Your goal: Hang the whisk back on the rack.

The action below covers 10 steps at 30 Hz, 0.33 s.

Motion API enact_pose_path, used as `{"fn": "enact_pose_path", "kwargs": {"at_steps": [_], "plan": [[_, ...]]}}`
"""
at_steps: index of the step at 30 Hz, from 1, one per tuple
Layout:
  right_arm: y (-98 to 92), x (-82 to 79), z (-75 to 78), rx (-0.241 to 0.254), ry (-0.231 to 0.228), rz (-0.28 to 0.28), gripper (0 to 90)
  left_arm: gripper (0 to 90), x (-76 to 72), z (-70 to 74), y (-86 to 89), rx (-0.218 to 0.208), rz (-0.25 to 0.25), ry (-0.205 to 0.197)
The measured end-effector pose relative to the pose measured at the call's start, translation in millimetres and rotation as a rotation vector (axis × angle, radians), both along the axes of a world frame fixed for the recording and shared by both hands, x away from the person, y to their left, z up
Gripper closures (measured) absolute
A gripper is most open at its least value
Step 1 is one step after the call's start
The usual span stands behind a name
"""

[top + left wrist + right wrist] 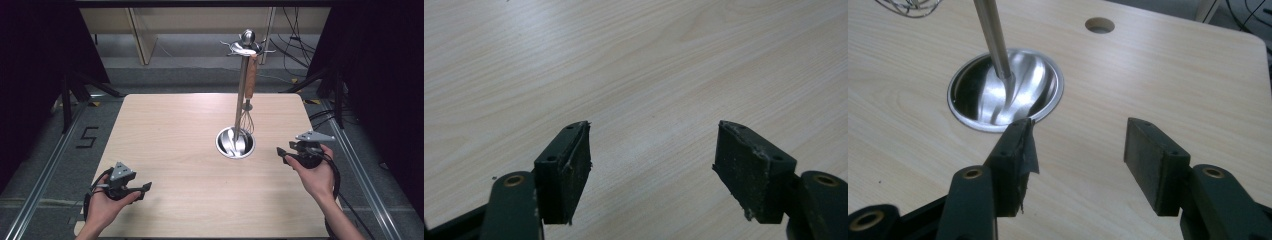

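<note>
A steel utensil stand (240, 100) rises from a round shiny base (235, 143) right of the table's middle; its hooked top (246, 45) carries a whisk (247, 120) with a wooden handle (251, 75). The same base (1005, 90) and pole (993, 35) lie just ahead of my right gripper (1078, 150), which is open and holds nothing. In the high view that right gripper (284, 152) sits to the right of the base. My left gripper (145, 190) is at the front left, and its jaws (651, 160) stand open over bare wood.
The light wooden table (175, 140) has a small round hole (1099, 24) near its edge. Cables (300, 45) and dark frame legs stand on the floor behind. A floor marking "5" (86, 136) lies to the left.
</note>
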State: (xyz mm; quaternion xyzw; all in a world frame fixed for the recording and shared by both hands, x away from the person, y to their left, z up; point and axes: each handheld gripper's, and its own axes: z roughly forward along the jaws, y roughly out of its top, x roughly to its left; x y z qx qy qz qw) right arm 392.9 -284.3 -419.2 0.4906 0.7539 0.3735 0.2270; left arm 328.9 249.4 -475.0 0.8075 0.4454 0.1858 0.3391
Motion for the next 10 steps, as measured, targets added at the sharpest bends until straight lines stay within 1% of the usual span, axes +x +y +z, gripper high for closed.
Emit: {"fn": "enact_pose_path", "kwargs": {"at_steps": [1, 2, 3, 4, 5, 6, 7, 8, 10], "plan": [[0.0, 0.0, 0.0, 0.000, 0.000, 0.000, 45.9, 30.3, 0.0, 0.2, 0.0, 0.002, 0.000, -0.001], [-2.5, 1.2, -1.0, -0.021, 0.002, 0.011, 46.1, 30.3, 0.1, 0.5, 0.4, 0.000, -0.002, 0.005], [-2.5, 1.2, -1.0, -0.021, 0.002, 0.011, 46.1, 30.3, 0.1, 0.3, 0.3, -0.004, 0.002, 0.011], [-2.5, 1.9, -2.4, -0.004, 0.008, 0.018, 46.3, 30.3, 0.0, 0.7, 0.6, 0.001, -0.002, 0.005], [-2.5, 1.9, -2.4, -0.004, 0.008, 0.018, 46.3, 30.3, 0.2, 0.9, 0.9, 0.004, -0.006, 0.005], [0.7, -0.9, -2.0, 0.029, 0.045, -0.010, 46.3, 30.3, 0.1, 0.7, 0.6, 0.002, -0.001, -0.002], [-1.0, 1.0, -4.2, 0.013, 0.014, 0.014, 46.2, 30.3, 0.0, 0.5, 0.1, -0.003, 0.006, -0.003], [-2.0, 1.9, -3.6, 0.001, 0.004, 0.020, 46.0, 30.3, 0.2, 1.7, 0.6, 0.007, -0.001, 0.000], [-0.9, 1.6, -4.3, 0.013, 0.016, 0.022, 46.0, 30.3, 0.2, 1.8, 0.0, 0.007, 0.001, -0.007]]}}
